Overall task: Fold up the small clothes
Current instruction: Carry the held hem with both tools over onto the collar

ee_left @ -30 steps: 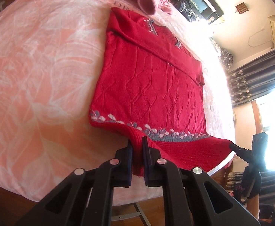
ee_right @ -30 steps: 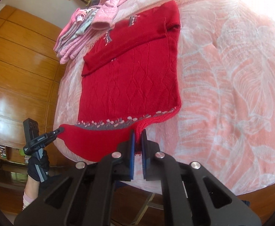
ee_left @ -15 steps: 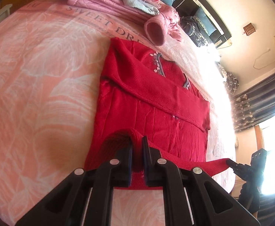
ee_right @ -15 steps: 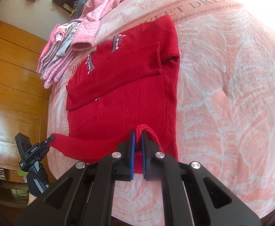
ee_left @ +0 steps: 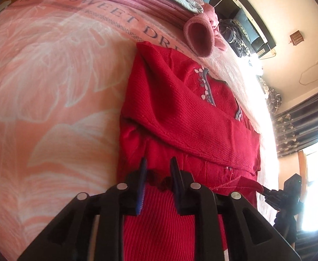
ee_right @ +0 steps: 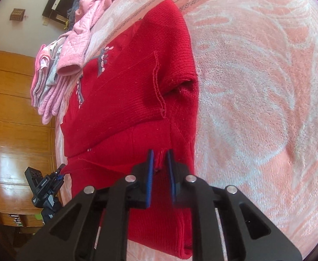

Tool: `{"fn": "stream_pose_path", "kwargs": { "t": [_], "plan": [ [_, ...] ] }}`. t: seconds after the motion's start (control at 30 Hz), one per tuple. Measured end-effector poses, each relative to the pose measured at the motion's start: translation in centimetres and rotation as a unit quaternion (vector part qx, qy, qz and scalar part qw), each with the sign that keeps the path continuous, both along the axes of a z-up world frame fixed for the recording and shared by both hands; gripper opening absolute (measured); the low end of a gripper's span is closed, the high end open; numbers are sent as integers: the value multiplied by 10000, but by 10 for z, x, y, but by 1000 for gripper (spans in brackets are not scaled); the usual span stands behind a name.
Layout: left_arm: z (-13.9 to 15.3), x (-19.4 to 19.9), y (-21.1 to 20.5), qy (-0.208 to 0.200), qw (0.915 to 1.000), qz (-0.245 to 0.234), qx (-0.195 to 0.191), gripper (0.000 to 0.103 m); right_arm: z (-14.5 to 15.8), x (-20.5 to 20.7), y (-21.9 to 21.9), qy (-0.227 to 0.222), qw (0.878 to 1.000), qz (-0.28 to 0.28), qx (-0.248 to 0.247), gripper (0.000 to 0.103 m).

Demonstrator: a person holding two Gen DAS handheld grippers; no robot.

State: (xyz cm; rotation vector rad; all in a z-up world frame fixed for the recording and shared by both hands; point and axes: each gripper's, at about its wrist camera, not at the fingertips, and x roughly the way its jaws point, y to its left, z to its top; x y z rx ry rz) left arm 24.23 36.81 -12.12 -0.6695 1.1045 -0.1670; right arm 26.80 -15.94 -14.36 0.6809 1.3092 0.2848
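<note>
- While the red knit sweater lies on the bed's pink blanket, its hem is doubled up over the body, and both grippers sit low over that fold.
- Left gripper: fingers apart, a scrap of red knit loose in the gap.
- Right gripper: fingers likewise spread, the hem edge between them, unclamped.
- Ahead of the fingers, a folded sleeve crosses the sweater's chest.
- Beyond it lies a pile of pink clothes.
</note>
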Motion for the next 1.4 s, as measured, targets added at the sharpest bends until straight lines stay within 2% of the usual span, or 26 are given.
{"fn": "stream_pose_path", "kwargs": {
  "t": [0.03,0.1,0.23,0.4,0.47,0.6,0.73,0.83,0.97,1.03,1.13,1.2,1.33,1.4],
  "plan": [
    [1,2,5,-39,9999,27,-88,23,-1,0,-2,-22,10000,-6,-24,27],
    [8,2,18,-193,9996,97,-178,26,-1,1,-8,-64,10000,-22,37,28],
    [31,-4,41,-625,9978,193,81,29,15,0,-24,-337,9992,-190,-37,28],
    [47,-1,29,-939,9944,-228,436,29,36,2,-26,-666,9976,-162,8,31],
    [46,3,12,-919,9928,-532,563,31,40,3,-22,-733,9973,-75,23,31],
    [36,8,-22,-806,9855,-1043,1066,33,42,4,-5,-763,9969,183,-56,31],
    [25,10,-35,-694,9808,-1235,1341,35,39,3,9,-740,9962,425,-156,34],
    [14,9,-44,-593,9734,-1434,1684,36,35,2,12,-710,9960,493,-207,35],
    [4,6,-51,-542,9694,-1565,1814,35,30,0,9,-669,9964,484,-203,35],
    [1,6,-54,-526,9671,-1626,1885,33,28,0,7,-658,9964,488,-213,35],
    [2,5,-58,-607,9628,-1713,2001,22,27,0,8,-701,9956,569,-253,35],
    [4,3,-58,-664,9609,-1732,2058,4,28,0,11,-751,9945,673,-279,35],
    [13,-2,-49,-903,9683,-1602,1690,4,30,1,21,-861,9904,996,-422,44],
    [18,-3,-45,-965,9709,-1566,1534,4,29,2,28,-908,9872,1169,-599,44]
  ]
}}
